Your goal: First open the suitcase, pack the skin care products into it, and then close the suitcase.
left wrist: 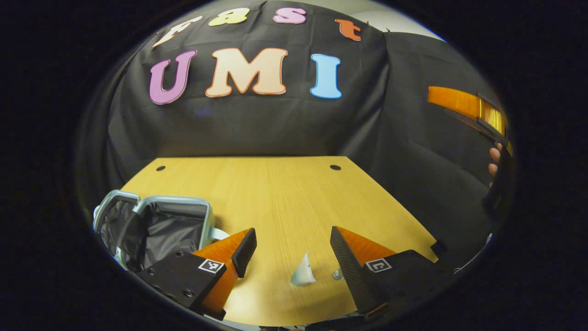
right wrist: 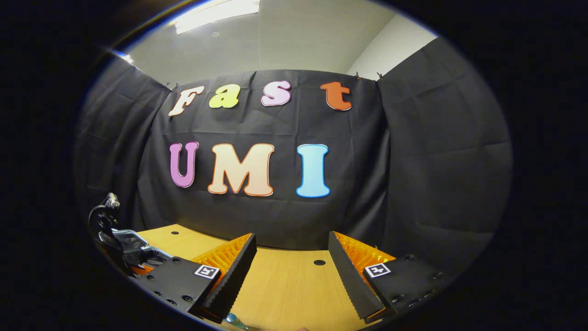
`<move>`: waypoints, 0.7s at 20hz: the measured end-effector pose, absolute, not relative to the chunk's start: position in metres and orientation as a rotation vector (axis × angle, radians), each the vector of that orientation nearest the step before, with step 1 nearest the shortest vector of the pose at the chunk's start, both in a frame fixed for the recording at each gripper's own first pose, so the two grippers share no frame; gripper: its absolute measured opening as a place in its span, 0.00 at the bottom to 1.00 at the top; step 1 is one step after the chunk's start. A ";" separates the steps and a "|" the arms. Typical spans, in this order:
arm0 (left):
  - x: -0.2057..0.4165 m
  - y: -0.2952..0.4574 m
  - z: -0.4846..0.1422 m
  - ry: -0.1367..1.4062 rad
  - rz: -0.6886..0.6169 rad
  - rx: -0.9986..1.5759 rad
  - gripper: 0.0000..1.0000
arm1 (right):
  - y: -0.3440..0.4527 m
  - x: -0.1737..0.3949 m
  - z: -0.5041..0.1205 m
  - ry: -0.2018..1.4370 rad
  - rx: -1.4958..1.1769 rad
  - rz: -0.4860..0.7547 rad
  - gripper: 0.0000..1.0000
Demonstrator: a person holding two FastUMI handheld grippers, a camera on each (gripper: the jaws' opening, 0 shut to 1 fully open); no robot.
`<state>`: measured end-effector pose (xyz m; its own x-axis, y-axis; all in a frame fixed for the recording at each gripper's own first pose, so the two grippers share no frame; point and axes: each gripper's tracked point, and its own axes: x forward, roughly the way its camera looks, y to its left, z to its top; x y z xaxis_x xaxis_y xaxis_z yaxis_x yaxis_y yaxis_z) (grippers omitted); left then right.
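The suitcase (left wrist: pixel 151 225) lies open at the table's near left, showing its dark grey lining and pale rim. My left gripper (left wrist: pixel 291 255) hovers open above the wooden table (left wrist: pixel 285 193), just right of the suitcase. Between its fingers, on the table, stands a small white cone-shaped skin care item (left wrist: pixel 303 272), with a small clear piece (left wrist: pixel 338 274) beside it. My right gripper (right wrist: pixel 291 269) is open and held higher, facing the back wall, nothing between its fingers. In the right gripper view the suitcase (right wrist: pixel 133 243) shows at far left, and a bluish bottle tip (right wrist: pixel 234 320) peeks in at the bottom edge.
The right gripper's body (left wrist: pixel 468 108), held by a hand (left wrist: pixel 494 161), shows at the far right of the left gripper view. Two dark holes (left wrist: pixel 335 167) mark the table's back edge. Black cloth walls close in behind and to the right.
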<state>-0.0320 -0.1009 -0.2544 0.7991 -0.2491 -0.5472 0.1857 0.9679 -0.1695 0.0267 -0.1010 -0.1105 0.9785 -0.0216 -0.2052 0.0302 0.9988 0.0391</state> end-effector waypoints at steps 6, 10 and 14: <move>-0.051 -0.112 -0.315 0.727 -0.247 -0.133 0.81 | -0.097 0.013 -0.132 0.266 0.030 0.003 1.00; -0.057 -0.120 -0.344 0.791 -0.271 -0.122 0.74 | -0.087 0.002 -0.148 0.303 0.035 0.045 1.00; -0.054 -0.123 -0.358 0.802 -0.276 -0.126 0.43 | -0.067 -0.006 -0.164 0.324 0.045 0.108 0.99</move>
<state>-0.0543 -0.1228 -0.3584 0.6616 -0.2910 -0.6911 0.1959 0.9567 -0.2153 -0.0065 -0.0674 -0.1641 0.9424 0.1125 -0.3149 -0.0983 0.9933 0.0609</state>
